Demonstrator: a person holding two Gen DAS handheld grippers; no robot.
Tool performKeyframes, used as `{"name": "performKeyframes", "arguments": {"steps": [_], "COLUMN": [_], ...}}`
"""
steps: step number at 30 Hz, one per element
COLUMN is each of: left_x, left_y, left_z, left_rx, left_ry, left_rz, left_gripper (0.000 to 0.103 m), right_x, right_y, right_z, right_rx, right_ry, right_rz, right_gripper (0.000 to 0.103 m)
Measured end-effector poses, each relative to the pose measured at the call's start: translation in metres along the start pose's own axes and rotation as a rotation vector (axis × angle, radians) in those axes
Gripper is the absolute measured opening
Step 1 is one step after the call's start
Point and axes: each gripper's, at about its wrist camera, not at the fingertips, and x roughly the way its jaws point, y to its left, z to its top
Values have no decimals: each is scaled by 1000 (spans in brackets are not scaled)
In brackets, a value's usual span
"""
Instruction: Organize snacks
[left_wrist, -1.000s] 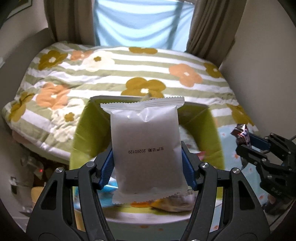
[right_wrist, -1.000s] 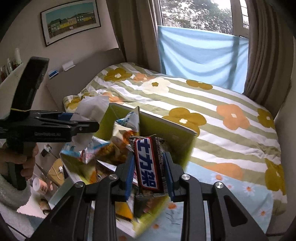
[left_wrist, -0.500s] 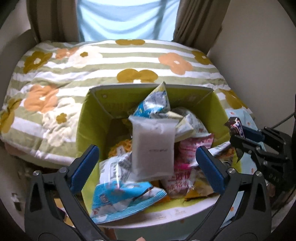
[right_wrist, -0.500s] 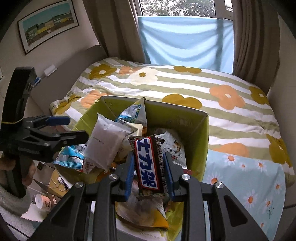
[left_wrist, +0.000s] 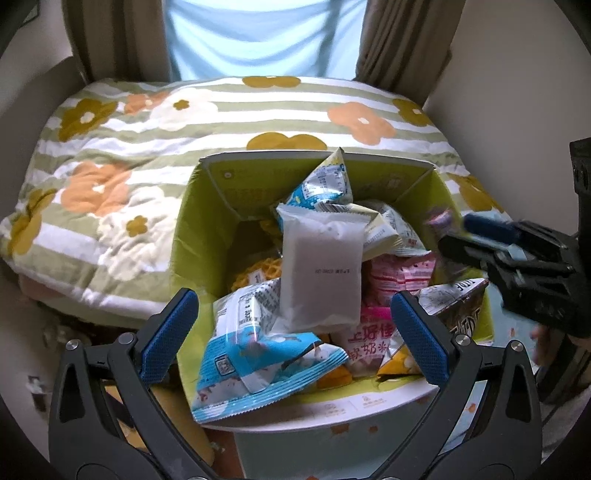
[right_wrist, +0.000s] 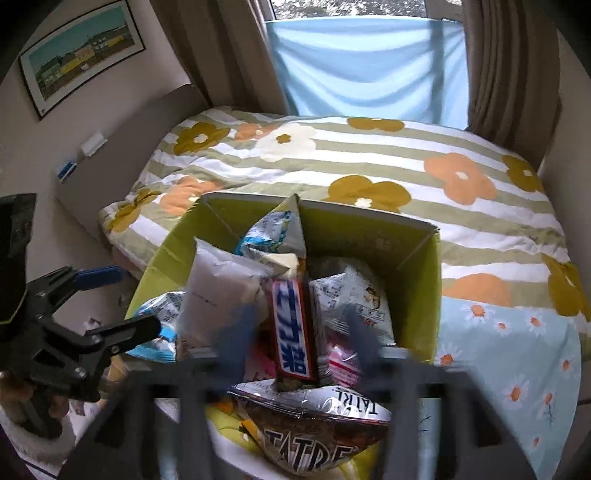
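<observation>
A yellow-green cardboard box (left_wrist: 207, 221) (right_wrist: 417, 258) full of snack packets stands on the bed's near edge. A white frosted packet (left_wrist: 320, 268) (right_wrist: 214, 291) lies on top of the pile. My left gripper (left_wrist: 291, 325) is open and empty, just above the box's near side; it also shows at the left of the right wrist view (right_wrist: 110, 299). My right gripper (right_wrist: 299, 328) is motion-blurred with its fingers spread wide. The chocolate bar (right_wrist: 293, 332) with a blue and red label sits free between them over the pile.
A flower-patterned striped duvet (left_wrist: 110, 147) covers the bed behind the box. A light blue daisy cloth (right_wrist: 509, 354) lies to the box's right. Curtains and a blue window cloth (right_wrist: 365, 62) are at the back. A brown "TATRE" bag (right_wrist: 314, 435) sticks out at the box's near edge.
My left gripper opened and let the white packet fall onto the pile. My right gripper, shut on the chocolate bar until half a second ago, has just sprung open over the box.
</observation>
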Motion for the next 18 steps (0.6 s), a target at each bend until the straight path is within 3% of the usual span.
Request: {"name": "performKeyframes", "arguments": {"steps": [1,2,10,18], "left_x": [0,1,3,-30], "left_y": [0,0,-7,-23], "left_z": [-1,-3,-9,-18], "left_rx": [-1,3,55,58], "left_ry": [1,5,16,-44], "left_rz": [-2,-5,-17,4], "left_gripper": [103,103,103,103], "right_x": [-2,-5,-15,-49], "right_y": [1,1,-5,1], "right_z": [-1,-3,-17,-24], "right_rx": [-2,-1,81,70], "right_ry": [-8,-16,-27,-68], "right_rz": [-8,-15,-79,-84], "right_gripper": [99,99,99,99]}}
